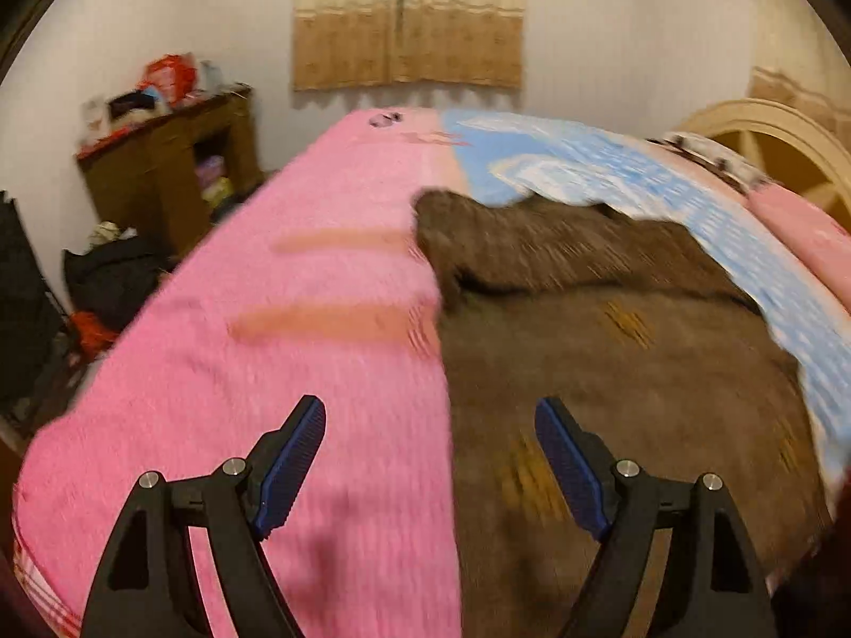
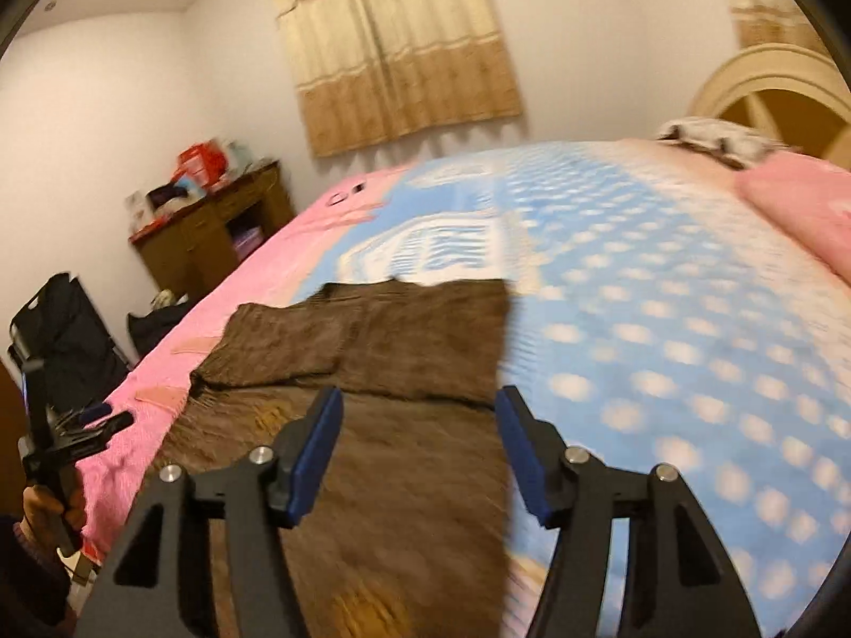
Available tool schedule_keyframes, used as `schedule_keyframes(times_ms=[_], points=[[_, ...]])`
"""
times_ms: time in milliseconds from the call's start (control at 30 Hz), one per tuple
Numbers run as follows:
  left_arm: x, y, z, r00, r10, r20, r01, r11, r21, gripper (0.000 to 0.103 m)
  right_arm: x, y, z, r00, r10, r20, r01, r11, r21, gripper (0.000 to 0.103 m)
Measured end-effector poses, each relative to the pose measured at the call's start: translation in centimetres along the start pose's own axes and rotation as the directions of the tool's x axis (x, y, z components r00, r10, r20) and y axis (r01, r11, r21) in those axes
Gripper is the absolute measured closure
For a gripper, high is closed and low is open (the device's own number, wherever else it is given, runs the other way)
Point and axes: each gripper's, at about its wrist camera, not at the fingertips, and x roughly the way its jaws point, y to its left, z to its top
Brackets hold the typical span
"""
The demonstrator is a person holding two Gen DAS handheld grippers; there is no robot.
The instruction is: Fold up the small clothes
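1. here, a brown garment (image 1: pixel 601 372) lies spread on the bed (image 1: pixel 298 319); it looks partly folded, with one layer doubled over at its far end, and faint yellowish marks show on the nearer part.
2. the garment straddles the line where the bed's pink blanket (image 2: pixel 127 446) meets its blue dotted cover (image 2: pixel 665 351), pink off its left edge and blue off its right edge.
3. the left tongs (image 1: pixel 430 414) hover above the garment's near left edge, the two blue pads (image 1: pixel 291 465) wide apart with nothing between them; one pad sits over the pink, the other over the brown cloth.
4. the right tongs (image 2: pixel 420 404) hang above the garment's near right part, likewise spread apart and empty.
5. in the right wrist view the left tongs (image 2: pixel 114 421) show small at the garment's left side, gripped in a hand (image 2: pixel 50 505).
6. beyond the garment's far end a beige curtain (image 2: pixel 393 53) hangs on the wall.
7. far left of the garment a wooden cabinet (image 1: pixel 170 170) stands beside the bed, with clutter on top too blurred to name.
8. right of the garment's far end, a pink pillow (image 2: pixel 798 212) lies by a cream arched headboard (image 2: pixel 766 85).
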Motion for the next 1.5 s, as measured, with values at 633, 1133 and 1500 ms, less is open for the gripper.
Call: schedule_keyframes(times_ms=[633, 1133, 1500], points=[[-3.0, 0.1, -11.2, 0.965, -0.225, -0.135, 0.193, 0.958, -0.212, 0.021, -4.3, -6.0, -13.7, 0.964, 0.059, -0.258, 0.014, 0.962, 0.271, 0.036], [-2.8, -1.8, -11.9, 0.965, -0.224, -0.136, 0.206, 0.969, -0.136, 0.015, -0.8, -1.6, -17.5, 0.904, 0.066, -0.423, 0.004, 0.987, 0.162, 0.035], [-2.6, -0.7, -12.4, 0.918, -0.369, -0.141, 0.334, 0.916, -0.222, 0.015, -0.3, -0.5, -18.2, 0.878, 0.122, -0.463, -0.064, 0.988, 0.14, 0.073]])
